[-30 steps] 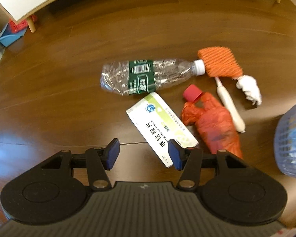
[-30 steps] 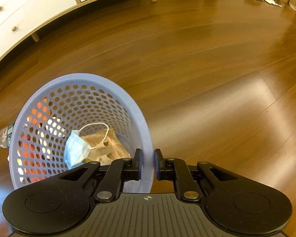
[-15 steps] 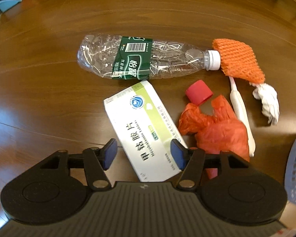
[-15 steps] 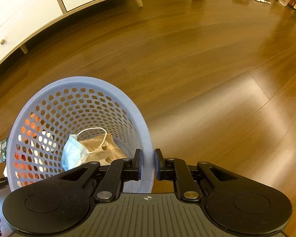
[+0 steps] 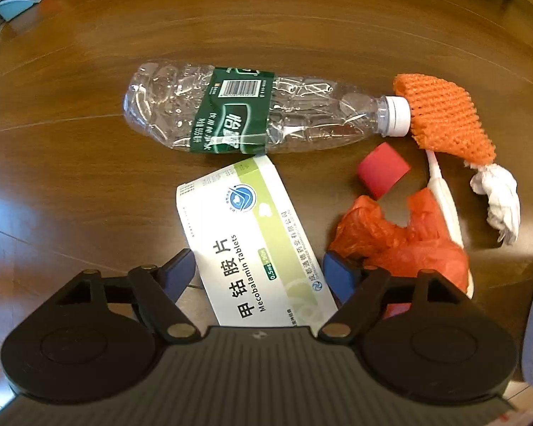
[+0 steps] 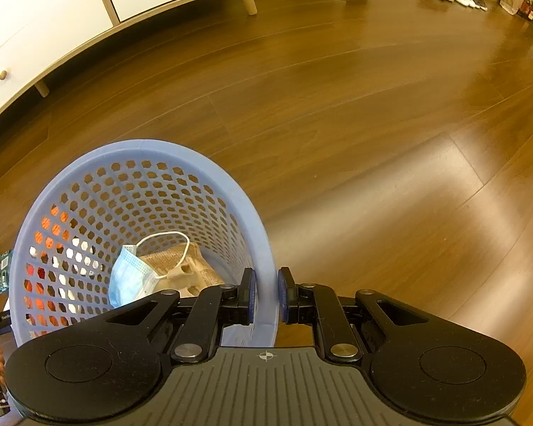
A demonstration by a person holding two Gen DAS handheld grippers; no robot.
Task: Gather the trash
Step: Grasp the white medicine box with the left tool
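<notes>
Glossy brown wood-plank flooring fills my left wrist view. My left gripper has its jaws spread apart, one blue pad on each side of a flat white-and-green cardboard tablet box; I cannot tell whether the pads touch it. Just beyond the box lies a crushed clear plastic bottle with a green label and white cap. Its cap touches an orange foam net sleeve. Near these sit a red cylindrical cap, a crumpled red plastic bag, a white stick and a wad of white tissue.

In my right wrist view, my right gripper is clamped on the rim of a blue perforated plastic basket, which tilts toward me. Inside lie a pale blue face mask and a tan woven item. White cabinets on wooden legs stand well behind.
</notes>
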